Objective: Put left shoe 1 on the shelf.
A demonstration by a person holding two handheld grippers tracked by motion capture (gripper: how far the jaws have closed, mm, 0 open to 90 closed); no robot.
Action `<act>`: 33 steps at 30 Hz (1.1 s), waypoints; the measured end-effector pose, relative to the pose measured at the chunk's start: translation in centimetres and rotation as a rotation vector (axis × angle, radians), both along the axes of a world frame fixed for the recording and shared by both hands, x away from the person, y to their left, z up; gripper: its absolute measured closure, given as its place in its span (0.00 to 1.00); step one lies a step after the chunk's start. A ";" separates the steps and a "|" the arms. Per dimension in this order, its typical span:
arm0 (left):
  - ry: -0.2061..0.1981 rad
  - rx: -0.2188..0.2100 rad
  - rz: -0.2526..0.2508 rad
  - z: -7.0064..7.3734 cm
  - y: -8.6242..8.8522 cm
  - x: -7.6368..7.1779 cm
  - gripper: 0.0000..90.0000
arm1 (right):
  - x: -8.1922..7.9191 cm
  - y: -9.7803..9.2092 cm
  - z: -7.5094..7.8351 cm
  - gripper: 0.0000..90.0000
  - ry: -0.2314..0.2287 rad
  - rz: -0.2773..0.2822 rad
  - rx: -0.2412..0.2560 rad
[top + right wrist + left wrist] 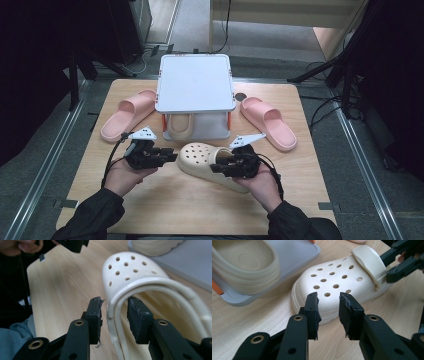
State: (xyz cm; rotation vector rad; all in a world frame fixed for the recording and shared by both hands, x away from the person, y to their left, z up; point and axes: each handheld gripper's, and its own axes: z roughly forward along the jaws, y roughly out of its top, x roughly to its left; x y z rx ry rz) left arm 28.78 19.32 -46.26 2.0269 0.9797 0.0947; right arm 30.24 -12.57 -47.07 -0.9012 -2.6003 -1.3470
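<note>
The right gripper (114,315) has its jaws on both sides of the clog's (210,162) side wall near the heel opening: one jaw is outside the wall, the other inside. A small gap shows at each pad, so the jaws look a little apart and I cannot tell if they really press the wall. The clog lies on the table (165,205), its toe pointing away from this gripper, toward the left gripper (167,156).

The left gripper has its jaws apart and they hold nothing. The toe of the clog is just in front of its tips, not touching them. In the left gripper view, the strap (369,261) is folded over the top of the clog on the far side.

Beyond both grippers stands a grey rack (195,82) with a second clog (180,126) on its lower shelf. One pink slipper (129,114) lies beyond the left gripper, another slipper (268,123) beyond the right one.
</note>
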 end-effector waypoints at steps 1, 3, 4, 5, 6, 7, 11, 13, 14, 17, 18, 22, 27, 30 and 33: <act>0.001 0.001 0.002 0.0 -0.1 0.0 0.77 | 0.1 -0.4 0.2 0.79 0.009 0.000 0.013; -0.003 0.005 0.009 -0.2 -0.2 0.0 0.79 | 0.3 -1.3 0.6 0.88 0.007 -0.006 0.034; -0.002 0.006 0.009 -0.2 -0.3 0.0 0.81 | 0.5 -1.7 0.8 0.91 0.004 -0.013 0.036; 0.002 0.005 0.008 -0.3 -0.5 0.0 0.83 | 0.7 -2.1 0.9 0.93 -0.010 -0.019 0.035; 0.000 -0.001 0.011 -0.4 -0.6 0.0 0.84 | 1.1 -2.5 1.1 0.96 -0.029 -0.039 0.033; 0.007 -0.001 0.004 -0.5 -0.7 0.0 0.85 | 1.5 -2.8 1.1 0.97 -0.040 -0.056 0.034; 0.028 0.039 0.003 -1.5 -1.4 0.0 0.89 | 3.1 -3.5 1.1 1.00 -0.078 -0.110 0.021; 0.031 0.032 0.004 -1.9 -1.7 0.0 0.91 | 3.9 -3.6 0.8 1.00 -0.082 -0.123 0.022; 0.035 0.026 0.006 -2.0 -1.8 -0.1 0.91 | 4.3 -3.6 0.6 1.00 -0.086 -0.126 0.014; 0.043 0.039 0.000 -2.8 -2.5 -0.2 0.92 | 4.9 -3.3 -0.1 0.98 -0.086 -0.124 -0.002; 0.045 0.044 -0.004 -3.0 -2.6 -0.1 0.92 | 5.2 -3.2 -0.4 0.97 -0.080 -0.124 -0.016; 0.033 0.056 -0.022 -3.7 -3.4 0.0 0.93 | 5.3 -3.0 -0.6 0.98 -0.078 -0.127 -0.016; 0.028 0.055 -0.025 -3.7 -3.4 0.1 0.93 | 5.0 -2.9 -0.6 1.00 -0.071 -0.131 -0.018; 0.033 0.049 -0.028 -3.8 -3.3 0.3 0.93 | 4.7 -2.9 -0.6 1.00 -0.073 -0.132 -0.020; 0.032 0.057 -0.034 -3.7 -3.4 0.4 0.92 | 4.3 -3.0 -0.7 1.00 -0.069 -0.136 -0.013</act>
